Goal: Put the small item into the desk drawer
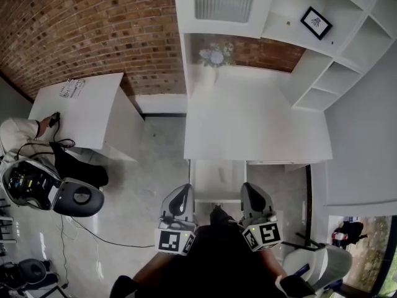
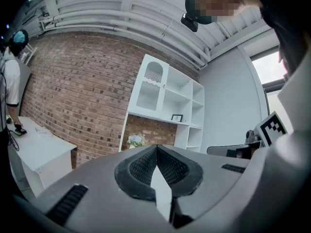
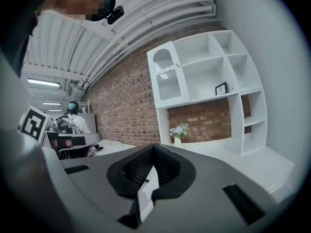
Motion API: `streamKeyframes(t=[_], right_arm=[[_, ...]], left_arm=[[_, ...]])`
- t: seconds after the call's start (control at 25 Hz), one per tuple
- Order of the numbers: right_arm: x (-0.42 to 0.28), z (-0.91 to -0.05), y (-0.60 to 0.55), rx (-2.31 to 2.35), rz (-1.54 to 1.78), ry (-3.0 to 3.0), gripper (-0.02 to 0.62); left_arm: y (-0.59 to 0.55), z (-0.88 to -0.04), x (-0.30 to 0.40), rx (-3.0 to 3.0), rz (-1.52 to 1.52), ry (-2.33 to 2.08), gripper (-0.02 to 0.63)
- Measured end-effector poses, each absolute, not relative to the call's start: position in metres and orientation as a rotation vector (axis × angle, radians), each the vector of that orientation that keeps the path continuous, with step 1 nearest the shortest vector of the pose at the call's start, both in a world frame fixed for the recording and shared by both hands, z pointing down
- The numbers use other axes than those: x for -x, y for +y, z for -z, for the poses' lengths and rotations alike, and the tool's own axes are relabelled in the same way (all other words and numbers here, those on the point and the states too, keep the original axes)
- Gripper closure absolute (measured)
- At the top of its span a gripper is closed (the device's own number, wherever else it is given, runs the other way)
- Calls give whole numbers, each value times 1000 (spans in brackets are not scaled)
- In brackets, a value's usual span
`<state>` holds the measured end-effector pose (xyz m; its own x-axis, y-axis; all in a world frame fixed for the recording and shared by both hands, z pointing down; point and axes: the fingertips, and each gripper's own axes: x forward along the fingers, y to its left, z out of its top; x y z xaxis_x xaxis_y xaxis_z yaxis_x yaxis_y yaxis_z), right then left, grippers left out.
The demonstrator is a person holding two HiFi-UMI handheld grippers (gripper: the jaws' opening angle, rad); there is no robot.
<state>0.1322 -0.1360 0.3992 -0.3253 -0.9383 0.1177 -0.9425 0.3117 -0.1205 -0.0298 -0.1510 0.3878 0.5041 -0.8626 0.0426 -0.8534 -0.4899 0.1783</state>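
The white desk (image 1: 248,123) fills the middle of the head view. Its drawer (image 1: 217,174) is pulled out under the front edge, and its inside looks plain white. No small item can be made out in any view. My left gripper (image 1: 182,190) and right gripper (image 1: 249,188) are held side by side just in front of the drawer, close to the person's body, both pointing towards the desk. In the left gripper view the left gripper (image 2: 156,148) has its jaws meeting at the tip with nothing between them. The right gripper (image 3: 153,147) looks the same in its own view.
A hutch of white shelves (image 1: 322,61) stands on the desk with a framed picture (image 1: 316,22) and a vase of flowers (image 1: 214,58). A second white table (image 1: 80,117) is at the left, with a person (image 1: 18,135) beside it. Grey equipment (image 1: 74,197) and cables lie on the floor.
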Motion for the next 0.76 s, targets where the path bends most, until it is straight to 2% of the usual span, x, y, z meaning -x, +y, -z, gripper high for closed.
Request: streamKeyframes(t=[0.76], right_arm=[[-133, -399, -137, -1804, -262, -2520, 581]], left_arm=[[-152, -390, 34, -2537, 122, -1468, 581]])
